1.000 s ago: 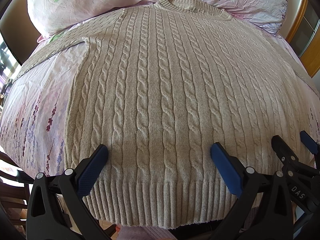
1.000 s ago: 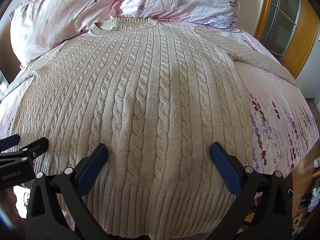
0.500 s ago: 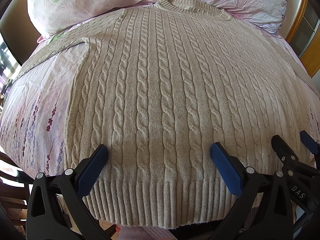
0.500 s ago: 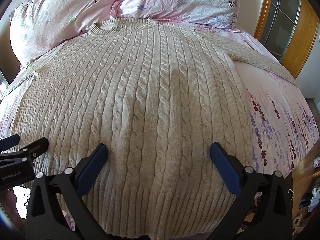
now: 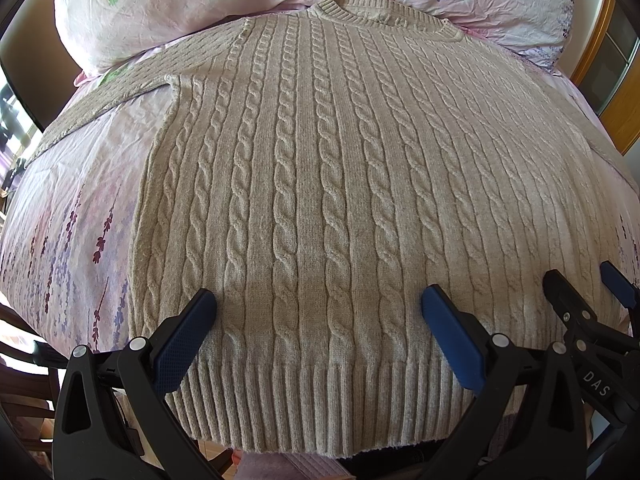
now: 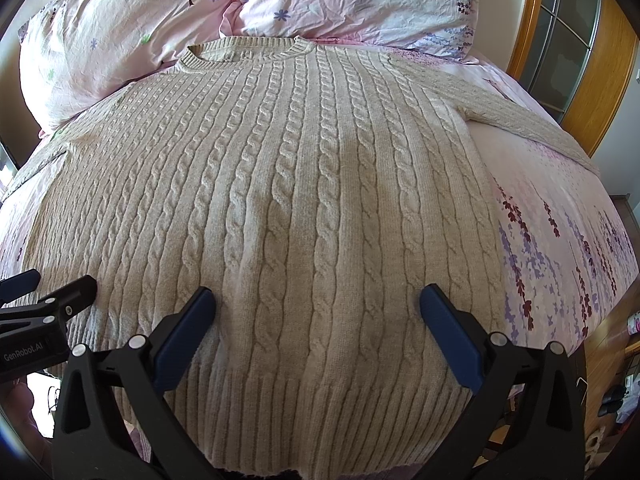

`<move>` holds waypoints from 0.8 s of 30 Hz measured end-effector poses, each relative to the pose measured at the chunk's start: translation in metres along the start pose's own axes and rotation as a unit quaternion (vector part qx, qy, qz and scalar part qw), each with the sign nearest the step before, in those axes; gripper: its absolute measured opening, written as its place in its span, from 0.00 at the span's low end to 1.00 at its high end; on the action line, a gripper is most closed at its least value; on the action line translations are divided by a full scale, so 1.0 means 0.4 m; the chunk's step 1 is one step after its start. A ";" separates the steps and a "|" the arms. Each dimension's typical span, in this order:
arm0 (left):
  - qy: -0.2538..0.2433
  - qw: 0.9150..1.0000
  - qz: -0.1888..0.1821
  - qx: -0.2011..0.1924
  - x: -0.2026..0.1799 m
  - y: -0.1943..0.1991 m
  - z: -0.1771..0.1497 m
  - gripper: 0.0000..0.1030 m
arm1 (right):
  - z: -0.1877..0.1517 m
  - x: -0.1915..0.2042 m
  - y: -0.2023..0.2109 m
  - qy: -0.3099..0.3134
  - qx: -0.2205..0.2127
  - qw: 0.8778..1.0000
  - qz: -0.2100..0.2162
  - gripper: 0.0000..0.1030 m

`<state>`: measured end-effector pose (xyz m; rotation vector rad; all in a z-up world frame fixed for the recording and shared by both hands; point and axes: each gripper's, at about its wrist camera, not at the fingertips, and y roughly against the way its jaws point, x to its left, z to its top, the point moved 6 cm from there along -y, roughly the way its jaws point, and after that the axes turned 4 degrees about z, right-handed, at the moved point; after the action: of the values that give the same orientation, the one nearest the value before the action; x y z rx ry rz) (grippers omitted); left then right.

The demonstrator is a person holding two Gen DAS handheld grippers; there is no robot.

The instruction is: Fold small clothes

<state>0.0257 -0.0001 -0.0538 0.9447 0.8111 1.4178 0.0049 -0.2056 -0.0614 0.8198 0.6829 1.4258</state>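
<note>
- Basically, cable-knit sweater (image 5: 320,200) is soft, thick, floppy; ribbed hem (image 5: 320,404) between jaws = best grip.
- Left gripper (image 5: 318,330) & right gripper (image 6: 316,328): jaws spread wide, grasping nothing.

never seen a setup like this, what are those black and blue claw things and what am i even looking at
Those are hand-held two-finger grippers, one in each of a person's hands, each carrying a wide-angle camera looking along its fingers. One picture is from the left gripper, the other from the right gripper; each also glimpses the other at its edge. Both are open and hold nothing. A beige cable-knit sweater lies flat, front up, sleeves spread, on a pink floral bed sheet, its collar near two pillows. It is to be folded.
</note>
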 end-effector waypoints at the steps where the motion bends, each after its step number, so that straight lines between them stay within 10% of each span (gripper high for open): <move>1: 0.000 1.000 0.000 0.000 0.000 0.000 0.000 0.99 | 0.000 0.000 0.000 0.000 0.000 1.000 0.000 0.98; 18: -0.011 1.000 -0.003 -0.013 -0.002 0.000 0.003 0.99 | 0.022 -0.020 0.010 0.008 -0.020 0.999 0.045 0.98; 20: -0.033 0.998 -0.004 -0.044 -0.005 0.010 0.001 0.99 | 0.086 -0.092 0.041 -0.018 -0.056 0.995 0.077 0.98; 24: -0.080 0.993 0.015 -0.087 0.004 0.042 0.044 0.99 | 0.225 -0.383 0.086 -0.126 -0.137 0.983 0.006 0.98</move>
<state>0.0343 -0.0006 -0.0310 0.9258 0.5463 1.3949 0.0520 -0.3664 0.0072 0.7702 0.2816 1.3600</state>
